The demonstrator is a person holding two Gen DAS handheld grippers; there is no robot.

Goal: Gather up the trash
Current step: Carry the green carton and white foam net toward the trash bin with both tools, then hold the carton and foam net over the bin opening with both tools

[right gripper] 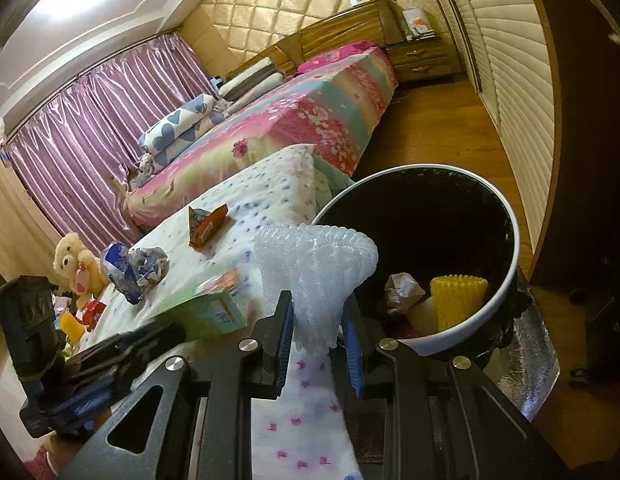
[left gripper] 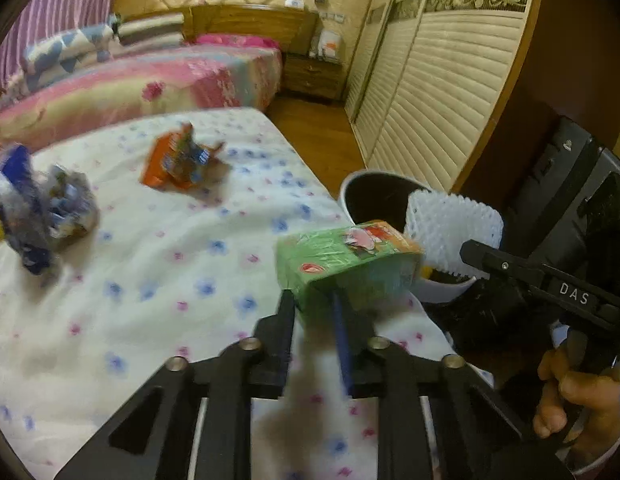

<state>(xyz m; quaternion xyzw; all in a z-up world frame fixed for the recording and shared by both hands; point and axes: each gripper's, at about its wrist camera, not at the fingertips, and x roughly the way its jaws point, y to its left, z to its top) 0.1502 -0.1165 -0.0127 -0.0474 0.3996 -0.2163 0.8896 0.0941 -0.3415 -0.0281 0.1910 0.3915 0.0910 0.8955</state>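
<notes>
My left gripper [left gripper: 314, 300] is shut on a green carton [left gripper: 342, 258] and holds it above the floral bedsheet, beside the white trash bin [left gripper: 350, 192]. The carton also shows in the right wrist view [right gripper: 207, 312]. My right gripper [right gripper: 318, 316] is shut on a white foam net sleeve [right gripper: 318, 264], held at the rim of the bin [right gripper: 506, 240]; the sleeve shows in the left wrist view [left gripper: 454, 228]. Inside the bin lie a yellow foam net [right gripper: 458, 296] and crumpled paper [right gripper: 402, 290]. An orange wrapper [left gripper: 177, 158] and a crumpled blue wrapper [left gripper: 41, 212] lie on the sheet.
A pink floral bed [left gripper: 129, 88] stands behind the sheet. Louvred wardrobe doors [left gripper: 442, 92] line the right. A wooden floor [right gripper: 438, 128] runs between them. A teddy bear [right gripper: 75, 260] and small packets [right gripper: 81, 320] sit at the sheet's left end.
</notes>
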